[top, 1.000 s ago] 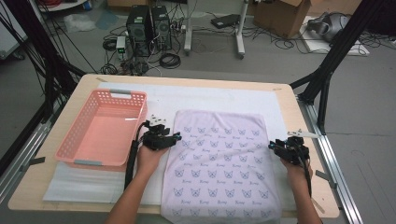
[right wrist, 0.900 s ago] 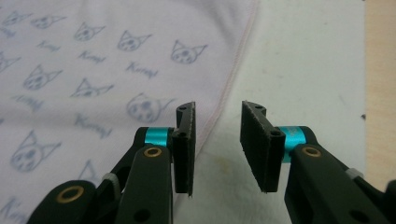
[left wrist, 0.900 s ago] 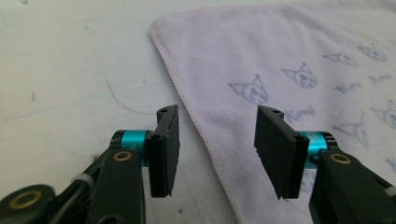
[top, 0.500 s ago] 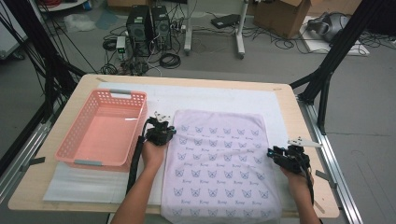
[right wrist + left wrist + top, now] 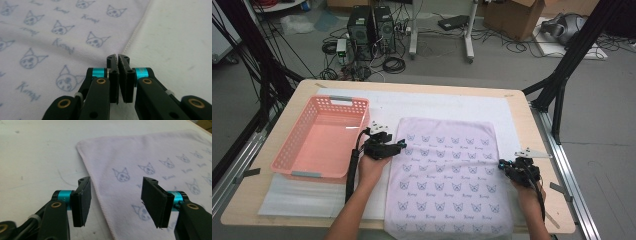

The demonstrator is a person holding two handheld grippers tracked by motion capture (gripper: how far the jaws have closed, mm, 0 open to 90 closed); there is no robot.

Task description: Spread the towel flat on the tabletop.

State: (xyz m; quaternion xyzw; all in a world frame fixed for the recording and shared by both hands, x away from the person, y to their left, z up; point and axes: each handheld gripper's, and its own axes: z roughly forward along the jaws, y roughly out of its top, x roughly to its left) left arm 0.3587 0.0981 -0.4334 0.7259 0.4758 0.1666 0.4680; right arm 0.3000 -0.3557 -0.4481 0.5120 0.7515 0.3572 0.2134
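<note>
With towel (image 5: 447, 175) flat on worktop (image 5: 522, 107) beside basket (image 5: 322, 140), I straddle its left hem, left hand-held gripper (image 5: 115, 195) just reopened; right hand-held gripper (image 5: 118, 58) just closed at right hem, grip unclear, likely for folding.

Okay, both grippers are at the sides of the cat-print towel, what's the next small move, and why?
Probably close the left gripper on the towel edge. Its jaws have just been opening and now stand apart straddling the hemmed left edge without pressing it. The right gripper has just closed at the right edge; whether it pinches cloth is unclear. With both sides gripped, the towel could be lifted or folded evenly.
</note>
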